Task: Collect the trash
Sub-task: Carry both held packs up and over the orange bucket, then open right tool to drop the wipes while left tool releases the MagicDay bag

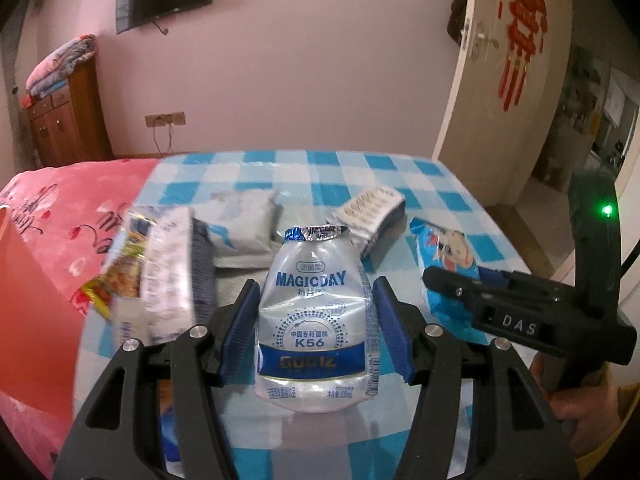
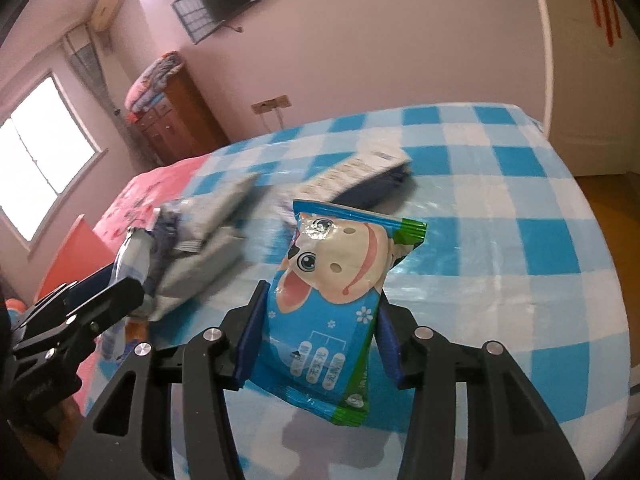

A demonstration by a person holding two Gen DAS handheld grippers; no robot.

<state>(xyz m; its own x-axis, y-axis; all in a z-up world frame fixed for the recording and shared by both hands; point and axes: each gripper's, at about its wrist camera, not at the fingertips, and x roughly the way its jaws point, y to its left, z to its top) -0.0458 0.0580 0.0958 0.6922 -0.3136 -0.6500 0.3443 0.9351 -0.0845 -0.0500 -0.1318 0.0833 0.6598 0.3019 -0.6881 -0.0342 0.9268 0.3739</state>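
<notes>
My left gripper [image 1: 316, 286] is shut on a crushed clear plastic bottle [image 1: 314, 320] with a blue MAGICDAY label. The bottle stands upright between the blue pads, lifted above the bed. My right gripper [image 2: 322, 292] is shut on a blue snack wrapper [image 2: 332, 280] printed with a cartoon dog, also held off the sheet. In the left wrist view the right gripper [image 1: 436, 280] shows at the right with that wrapper [image 1: 444, 252]. The right wrist view shows the left gripper [image 2: 128, 292] at the left with the bottle [image 2: 134, 252].
A blue checked sheet [image 1: 400, 168] covers the bed, with a pink blanket [image 1: 80, 208] to the left. On it lie a grey packet [image 1: 244, 228], a blister pack [image 1: 372, 208], a white packet [image 1: 168, 268] and a yellow wrapper [image 1: 112, 284]. An orange container [image 1: 24, 312] stands at the left.
</notes>
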